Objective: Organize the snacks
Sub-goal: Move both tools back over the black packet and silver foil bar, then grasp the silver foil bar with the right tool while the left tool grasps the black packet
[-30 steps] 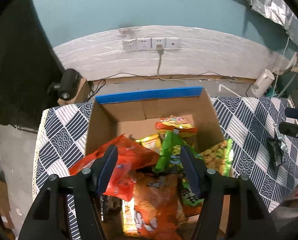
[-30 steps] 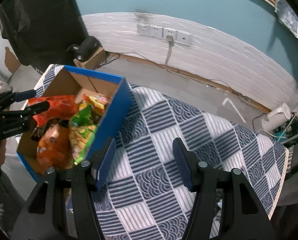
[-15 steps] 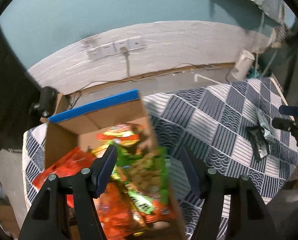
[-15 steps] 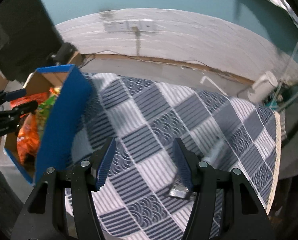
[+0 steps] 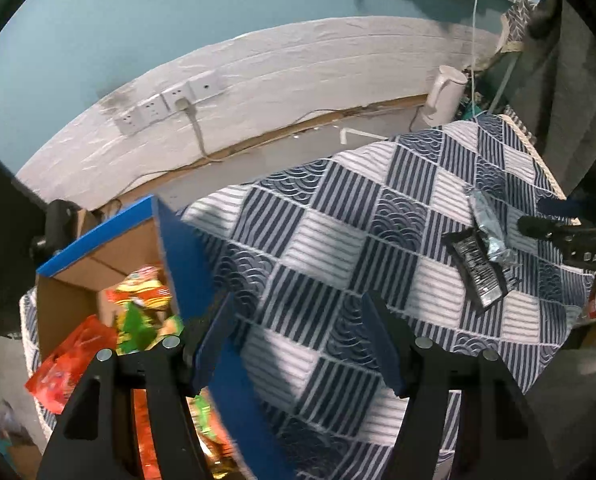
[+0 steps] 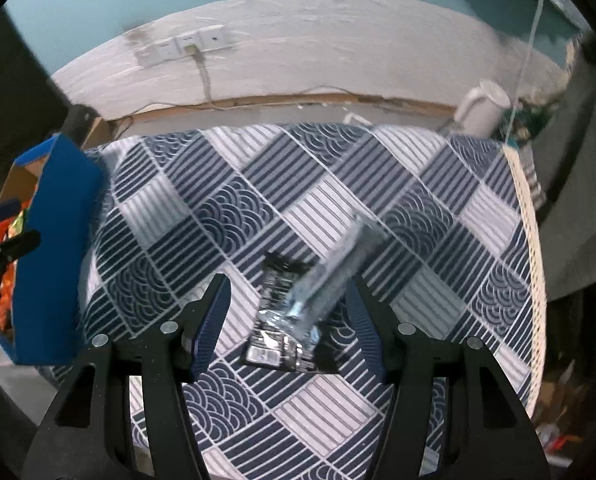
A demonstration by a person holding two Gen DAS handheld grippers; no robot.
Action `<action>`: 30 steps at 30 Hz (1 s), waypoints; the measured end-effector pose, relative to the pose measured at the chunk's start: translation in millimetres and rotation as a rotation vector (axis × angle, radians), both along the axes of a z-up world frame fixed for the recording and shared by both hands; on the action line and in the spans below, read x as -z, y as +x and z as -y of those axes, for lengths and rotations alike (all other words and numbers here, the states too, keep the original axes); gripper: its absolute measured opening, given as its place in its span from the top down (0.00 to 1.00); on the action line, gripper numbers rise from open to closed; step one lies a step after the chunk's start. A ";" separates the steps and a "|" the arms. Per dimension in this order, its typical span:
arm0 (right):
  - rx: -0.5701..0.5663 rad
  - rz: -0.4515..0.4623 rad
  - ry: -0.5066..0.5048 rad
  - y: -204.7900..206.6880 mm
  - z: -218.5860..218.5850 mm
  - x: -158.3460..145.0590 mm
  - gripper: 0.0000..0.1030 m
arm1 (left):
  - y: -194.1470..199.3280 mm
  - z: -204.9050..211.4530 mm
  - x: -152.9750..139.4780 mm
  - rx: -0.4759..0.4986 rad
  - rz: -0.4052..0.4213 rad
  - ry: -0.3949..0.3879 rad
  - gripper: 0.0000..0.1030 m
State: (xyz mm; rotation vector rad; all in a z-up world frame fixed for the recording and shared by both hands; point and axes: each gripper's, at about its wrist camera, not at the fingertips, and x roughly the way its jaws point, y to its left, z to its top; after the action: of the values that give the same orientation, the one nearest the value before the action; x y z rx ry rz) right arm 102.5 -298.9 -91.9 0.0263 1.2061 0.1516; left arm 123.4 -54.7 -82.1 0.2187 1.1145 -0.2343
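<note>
A blue cardboard box full of orange, red and green snack bags stands at the table's left; it also shows in the right wrist view. A black snack packet and a silver packet lying across it rest on the cloth between the jaws of my open, empty right gripper. In the left wrist view the black packet and the silver packet lie at the right, beside the right gripper. My left gripper is open and empty over the box's right wall.
A navy-and-white patterned cloth covers the table. A white kettle stands on the floor past the far right corner. Wall sockets with a plugged cable are behind. A dark curtain hangs at the right.
Both grippers have swung to the right. The left one moved from over the box's contents to its right wall. The right one came over the two packets, now between its jaws.
</note>
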 end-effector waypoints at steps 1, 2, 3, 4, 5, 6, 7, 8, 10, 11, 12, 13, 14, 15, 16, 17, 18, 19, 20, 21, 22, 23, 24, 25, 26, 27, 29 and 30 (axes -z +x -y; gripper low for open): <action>0.015 -0.008 0.009 1.3 4.7 4.0 0.41 | 1.3 3.8 1.8 0.000 -0.005 -0.005 0.35; 0.027 -0.013 0.011 2.6 7.0 6.9 0.39 | 2.6 7.2 4.4 0.000 -0.011 -0.010 0.35; 0.039 -0.018 0.010 3.5 9.5 9.8 0.37 | 4.2 10.8 7.8 0.002 -0.020 -0.013 0.33; 0.050 -0.020 0.011 4.3 11.5 12.0 0.36 | 5.3 13.1 10.8 0.003 -0.027 -0.014 0.33; 0.061 -0.023 0.013 6.2 13.6 14.2 0.35 | 6.8 15.5 15.3 0.000 -0.029 -0.012 0.33; 0.076 -0.029 0.020 8.8 16.8 18.0 0.34 | 8.1 17.9 19.2 -0.002 -0.029 -0.007 0.33; 0.087 -0.035 0.027 11.1 18.6 20.5 0.34 | 9.4 20.0 22.9 -0.001 -0.031 -0.002 0.33; 0.101 -0.041 0.036 13.6 21.3 23.4 0.34 | 11.6 22.2 27.7 -0.001 -0.037 0.004 0.33; 0.136 -0.057 0.057 20.5 27.5 31.1 0.34 | 17.5 26.0 36.8 -0.005 -0.048 0.008 0.33; 0.150 -0.063 0.066 23.7 29.8 34.7 0.34 | 20.1 26.6 39.7 -0.007 -0.049 0.007 0.33; 0.172 -0.074 0.079 27.8 33.2 39.7 0.34 | 23.0 28.3 43.0 -0.011 -0.051 0.005 0.33; 0.186 -0.080 0.089 30.3 35.3 43.2 0.34 | 26.3 29.1 46.8 -0.016 -0.054 0.003 0.33; 0.200 -0.088 0.099 33.0 37.4 47.0 0.34 | 30.0 29.8 50.6 -0.023 -0.061 -0.001 0.33; 0.216 -0.100 0.112 36.5 39.8 52.4 0.34 | 32.7 30.0 54.0 -0.028 -0.068 -0.007 0.33; 0.229 -0.108 0.121 39.0 41.5 56.9 0.34 | 35.5 30.1 57.5 -0.034 -0.077 -0.015 0.33; 0.239 -0.116 0.126 41.2 42.8 61.3 0.34 | 37.7 30.3 61.3 -0.039 -0.089 -0.023 0.33; 0.246 -0.123 0.130 42.8 43.6 65.1 0.34 | 39.3 30.5 64.9 -0.045 -0.098 -0.029 0.33; 0.255 -0.133 0.136 44.5 44.4 70.4 0.34 | 40.7 30.7 68.7 -0.049 -0.107 -0.033 0.33; 0.262 -0.142 0.142 45.9 45.0 75.7 0.34 | 41.1 30.9 71.1 -0.049 -0.113 -0.033 0.33; 0.264 -0.147 0.146 46.8 45.9 78.7 0.34 | 41.6 31.6 73.8 -0.047 -0.118 -0.030 0.33; 0.266 -0.153 0.148 47.9 46.3 83.3 0.34 | 41.6 32.3 76.2 -0.045 -0.120 -0.026 0.33; 0.267 -0.156 0.148 48.7 46.3 86.1 0.35 | 41.3 32.3 77.3 -0.042 -0.122 -0.024 0.33; 0.268 -0.156 0.148 49.3 46.5 87.3 0.37 | 41.3 32.8 78.6 -0.040 -0.125 -0.023 0.33; 0.267 -0.154 0.150 49.9 46.7 89.0 0.41 | 41.3 33.4 79.4 -0.039 -0.128 -0.022 0.33; 0.262 -0.155 0.153 50.6 46.4 90.3 0.50 | 41.1 34.0 79.8 -0.039 -0.130 -0.025 0.33; 0.255 -0.161 0.155 51.5 45.8 91.9 0.56 | 41.3 34.4 79.8 -0.039 -0.132 -0.028 0.33; 0.231 -0.172 0.162 52.8 44.8 96.4 0.64 | 41.4 35.6 79.2 -0.041 -0.133 -0.035 0.33; 0.224 -0.171 0.162 52.6 44.1 96.6 0.69 | 40.7 36.2 78.6 -0.042 -0.133 -0.038 0.33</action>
State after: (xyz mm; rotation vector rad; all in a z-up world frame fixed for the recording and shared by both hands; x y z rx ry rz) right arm 155.2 -343.1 -188.5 0.3199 1.3493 0.0506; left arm 164.2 -90.9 -160.7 0.1477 1.2441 -0.2346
